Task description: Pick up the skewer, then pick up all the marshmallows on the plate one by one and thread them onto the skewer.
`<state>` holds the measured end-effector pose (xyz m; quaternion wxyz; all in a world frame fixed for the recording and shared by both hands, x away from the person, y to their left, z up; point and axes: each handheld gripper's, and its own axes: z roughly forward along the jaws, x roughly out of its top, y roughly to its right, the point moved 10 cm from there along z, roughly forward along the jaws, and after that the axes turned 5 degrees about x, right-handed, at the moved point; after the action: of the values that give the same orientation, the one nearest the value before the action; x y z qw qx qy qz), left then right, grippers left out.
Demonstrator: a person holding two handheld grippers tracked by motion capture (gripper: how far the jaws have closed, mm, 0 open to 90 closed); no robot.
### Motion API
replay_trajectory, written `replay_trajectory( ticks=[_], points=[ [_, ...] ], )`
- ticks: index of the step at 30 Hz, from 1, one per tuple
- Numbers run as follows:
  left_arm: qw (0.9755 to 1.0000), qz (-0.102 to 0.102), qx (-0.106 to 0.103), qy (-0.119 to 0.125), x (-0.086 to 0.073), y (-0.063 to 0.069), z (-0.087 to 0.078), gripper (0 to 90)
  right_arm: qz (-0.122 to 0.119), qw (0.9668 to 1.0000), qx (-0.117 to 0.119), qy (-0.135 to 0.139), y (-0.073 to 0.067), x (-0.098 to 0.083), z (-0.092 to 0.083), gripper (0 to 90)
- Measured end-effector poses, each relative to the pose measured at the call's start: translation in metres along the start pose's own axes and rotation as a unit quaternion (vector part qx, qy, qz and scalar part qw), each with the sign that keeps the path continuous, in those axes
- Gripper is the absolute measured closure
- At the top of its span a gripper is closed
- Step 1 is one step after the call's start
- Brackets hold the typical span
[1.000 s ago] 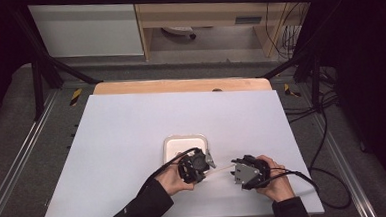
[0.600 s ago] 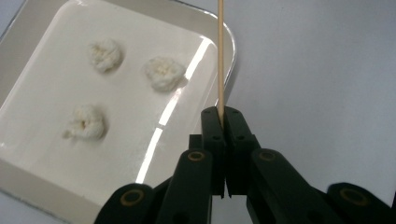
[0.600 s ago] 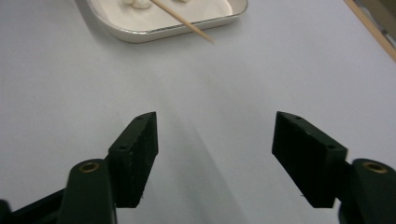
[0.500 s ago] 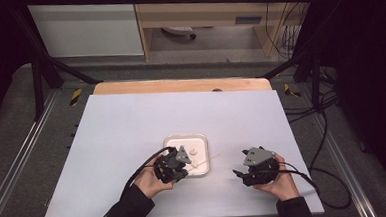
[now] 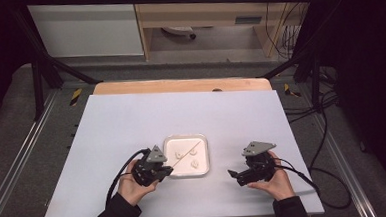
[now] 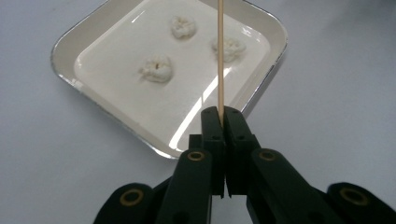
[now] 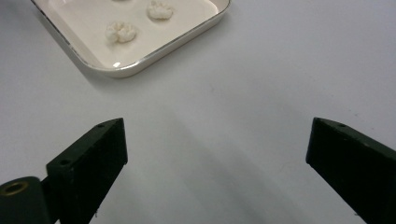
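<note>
My left gripper (image 6: 220,116) is shut on a thin wooden skewer (image 6: 219,56) that points out over a white square tray (image 6: 70,42). Three small white lumps (image 6: 156,69) lie in the tray, and the skewer's far part passes over one of them. In the high view the left gripper (image 5: 170,166) sits at the left edge of the tray (image 5: 185,136), with the skewer (image 5: 186,153) slanting across it. My right gripper (image 5: 234,176) rests right of the tray. Its jaws (image 7: 217,140) have just been opening and stand wide apart over bare table, nothing between them.
The white table (image 5: 131,116) has a wooden strip (image 5: 180,85) along its far edge. Cables trail from both grippers toward the near edge. Dark frame rails run along both sides. Shelving and wiring stand beyond the table.
The left gripper has moved left from over the tray to its left edge, carrying the skewer. The right gripper has stayed right of the tray, and the two grippers now stand farther apart.
</note>
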<state>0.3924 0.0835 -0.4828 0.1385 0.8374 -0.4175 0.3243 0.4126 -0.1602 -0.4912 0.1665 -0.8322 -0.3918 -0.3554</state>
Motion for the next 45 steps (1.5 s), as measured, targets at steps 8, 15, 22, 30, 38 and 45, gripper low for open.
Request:
replay_trajectory(
  ticks=[8,15,22,30,38,45],
  points=[
    [0.9989,-0.029,0.017,0.034,-0.008,-0.01,-0.009,88.3,0.014,0.9999,0.002,0.006,-0.006,0.015,0.007,1.5],
    [0.9978,-0.037,0.025,0.049,-0.015,-0.016,-0.015,88.3,0.027,0.9994,0.006,0.022,-0.01,0.033,0.016,1.5],
    [0.997,-0.046,0.024,0.057,-0.017,-0.016,-0.015,88.3,0.037,0.9989,0.003,0.03,-0.013,0.046,0.026,1.2],
    [0.9964,-0.052,0.023,0.062,-0.02,-0.018,-0.017,88.3,0.044,0.9985,-0.002,0.032,-0.013,0.059,0.039,1.1],
    [0.996,-0.056,0.021,0.066,-0.02,-0.018,-0.017,88.2,0.046,0.9985,0.003,0.031,-0.015,0.071,0.053,1.7],
    [0.9957,-0.058,0.022,0.068,-0.02,-0.018,-0.016,88.3,0.041,0.9985,0.011,0.036,-0.019,0.086,0.072,8.2]
  ],
)
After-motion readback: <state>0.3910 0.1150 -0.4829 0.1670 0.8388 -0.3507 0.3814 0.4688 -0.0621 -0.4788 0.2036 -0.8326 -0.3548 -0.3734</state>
